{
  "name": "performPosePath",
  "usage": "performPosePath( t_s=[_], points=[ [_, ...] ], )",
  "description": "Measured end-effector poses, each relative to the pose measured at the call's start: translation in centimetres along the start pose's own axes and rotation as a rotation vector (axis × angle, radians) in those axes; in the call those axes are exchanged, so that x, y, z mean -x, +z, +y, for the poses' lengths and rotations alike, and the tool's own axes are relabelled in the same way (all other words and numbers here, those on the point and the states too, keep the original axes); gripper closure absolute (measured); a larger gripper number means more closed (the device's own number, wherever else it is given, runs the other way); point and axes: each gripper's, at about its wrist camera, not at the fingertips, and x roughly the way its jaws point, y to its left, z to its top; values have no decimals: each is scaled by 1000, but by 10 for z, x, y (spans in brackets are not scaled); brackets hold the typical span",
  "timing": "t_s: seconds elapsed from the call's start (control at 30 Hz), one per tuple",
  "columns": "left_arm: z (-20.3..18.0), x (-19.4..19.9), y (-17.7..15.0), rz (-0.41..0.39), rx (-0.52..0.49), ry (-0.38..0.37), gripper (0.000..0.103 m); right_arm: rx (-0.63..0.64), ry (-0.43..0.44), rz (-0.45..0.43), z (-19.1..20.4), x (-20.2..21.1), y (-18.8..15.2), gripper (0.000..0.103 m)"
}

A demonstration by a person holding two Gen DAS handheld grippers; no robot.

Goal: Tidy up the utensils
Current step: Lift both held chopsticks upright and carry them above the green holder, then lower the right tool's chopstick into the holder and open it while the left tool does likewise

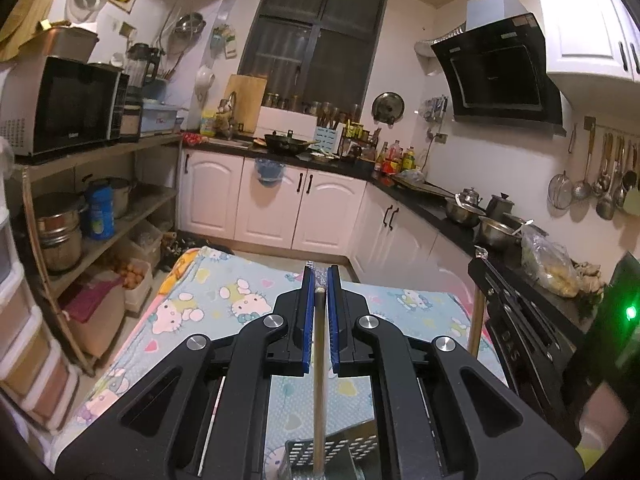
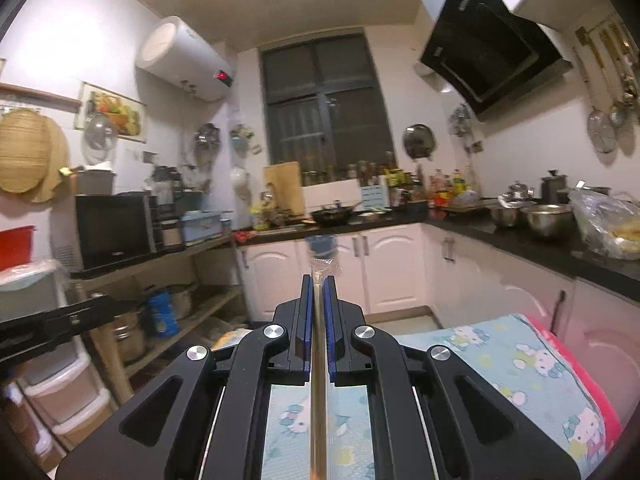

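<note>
My left gripper [image 1: 320,276] is shut on a thin wooden stick utensil [image 1: 319,380] with a clear plastic wrap at its tip; the stick runs down between the blue pads toward a perforated metal utensil holder [image 1: 316,456] at the bottom edge. My right gripper [image 2: 319,284] is shut on a similar thin stick [image 2: 318,400] with clear wrap at its tip, held above the Hello Kitty cloth [image 2: 520,352]. The right gripper [image 1: 520,320] also shows at the right of the left wrist view, with its stick [image 1: 477,320] hanging below. Both are lifted and pointing across the kitchen.
The table is covered with a Hello Kitty cloth [image 1: 224,300]. A wooden shelf with a microwave [image 1: 60,104] and pots stands left. White cabinets and a black counter [image 1: 440,204] with bowls and bottles run along the back and right.
</note>
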Motion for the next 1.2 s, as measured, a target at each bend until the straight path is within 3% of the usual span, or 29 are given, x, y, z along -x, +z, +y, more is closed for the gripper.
performPosePath(
  t_s=[0.3, 0.77, 1.2],
  points=[
    [0, -10, -18, 21, -7, -10, 101, -2, -90, -22, -4, 4, -23, 97],
    [10, -10, -41, 73, 10, -9, 101, 0, -62, -22, -11, 27, -41, 95],
    [20, 0, -53, 109, 37, -4, 101, -40, -36, 49, -29, 64, -51, 85]
  ],
)
